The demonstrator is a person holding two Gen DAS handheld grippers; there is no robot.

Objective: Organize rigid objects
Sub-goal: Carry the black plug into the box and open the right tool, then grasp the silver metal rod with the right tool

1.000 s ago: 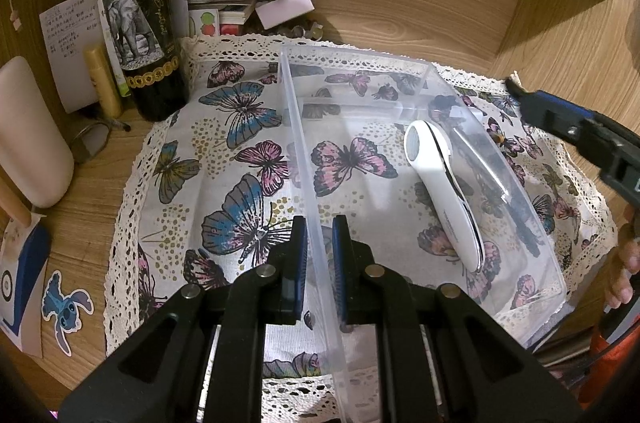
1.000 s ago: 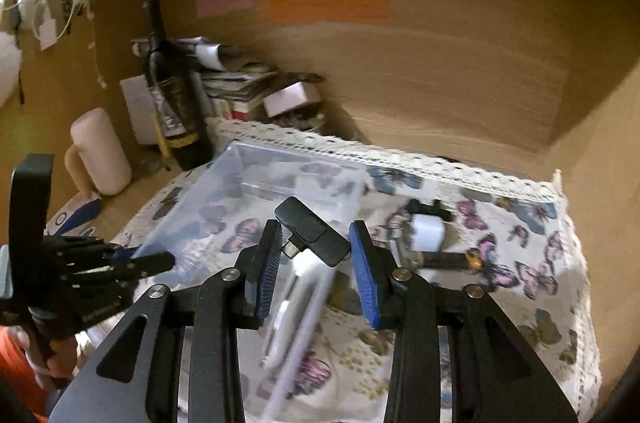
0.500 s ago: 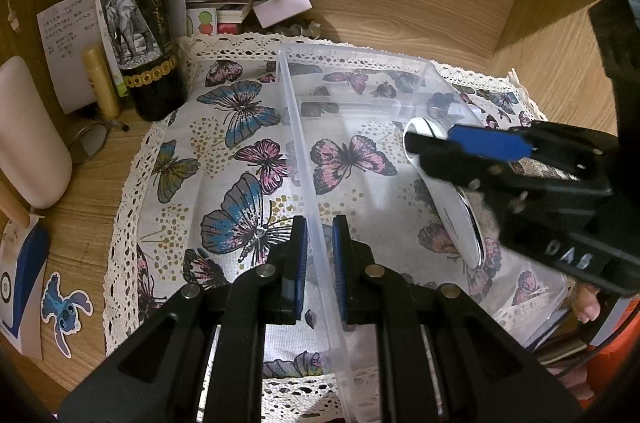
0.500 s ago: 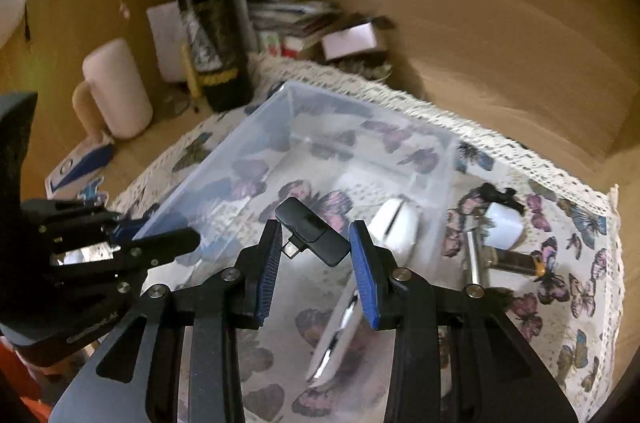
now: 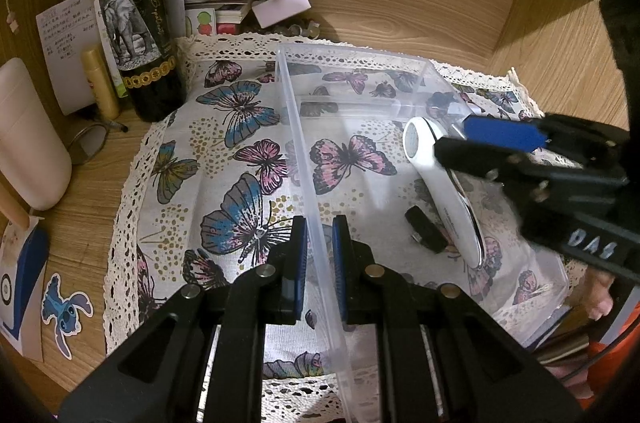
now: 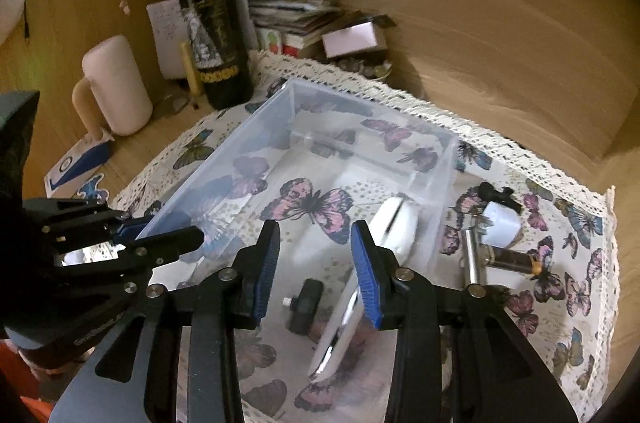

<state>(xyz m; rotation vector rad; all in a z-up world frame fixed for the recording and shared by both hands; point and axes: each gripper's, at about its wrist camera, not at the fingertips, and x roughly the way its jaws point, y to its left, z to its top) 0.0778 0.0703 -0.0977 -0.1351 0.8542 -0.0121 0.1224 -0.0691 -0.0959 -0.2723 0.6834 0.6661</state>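
The small black adapter (image 6: pixel 306 305) lies on the floor of the clear box (image 6: pixel 448 163) beside the white handheld device (image 6: pixel 394 227), so this drop looks done: the right tongs (image 6: pixel 316 273) hang wide and empty above it, the left tongs (image 5: pixel 318 263) pinch the box's left wall, and next the right likely fetches the white plug (image 6: pixel 500 225) outside on the cloth.

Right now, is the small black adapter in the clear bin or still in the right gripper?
In the bin. The black adapter lies on the clear bin's floor beside the white handheld device, and the right gripper hangs open above it.
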